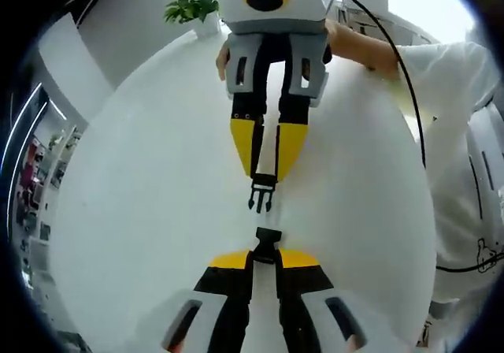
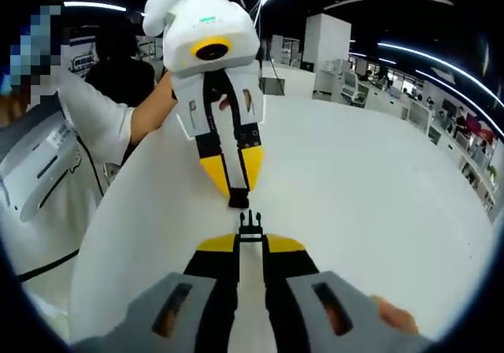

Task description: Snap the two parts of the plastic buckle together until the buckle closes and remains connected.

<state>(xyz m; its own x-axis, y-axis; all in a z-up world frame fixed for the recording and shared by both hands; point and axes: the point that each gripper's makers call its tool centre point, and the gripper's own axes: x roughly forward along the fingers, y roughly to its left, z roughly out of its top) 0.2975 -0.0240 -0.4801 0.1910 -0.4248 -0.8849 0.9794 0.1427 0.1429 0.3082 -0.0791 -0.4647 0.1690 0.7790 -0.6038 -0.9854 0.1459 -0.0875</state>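
Note:
In the left gripper view my left gripper (image 1: pixel 266 256) is shut on the black socket half of the buckle (image 1: pixel 268 245), which sticks up from its yellow tips. Facing it from above, my right gripper (image 1: pixel 266 172) is shut on the black pronged half (image 1: pixel 262 194), prongs pointing at the socket. A small gap separates the two halves. In the right gripper view the pronged half (image 2: pixel 250 224) stands between the tips of my right gripper (image 2: pixel 250 243). The socket half (image 2: pixel 238 200) hangs just beyond it from my left gripper (image 2: pixel 234 186), nearly touching.
Both grippers hover over a white round table (image 1: pixel 142 211). A potted green plant (image 1: pixel 193 2) stands at its far edge. The person in a white shirt (image 2: pixel 55 156) is beside the table, with office desks and shelves (image 2: pixel 370 85) behind.

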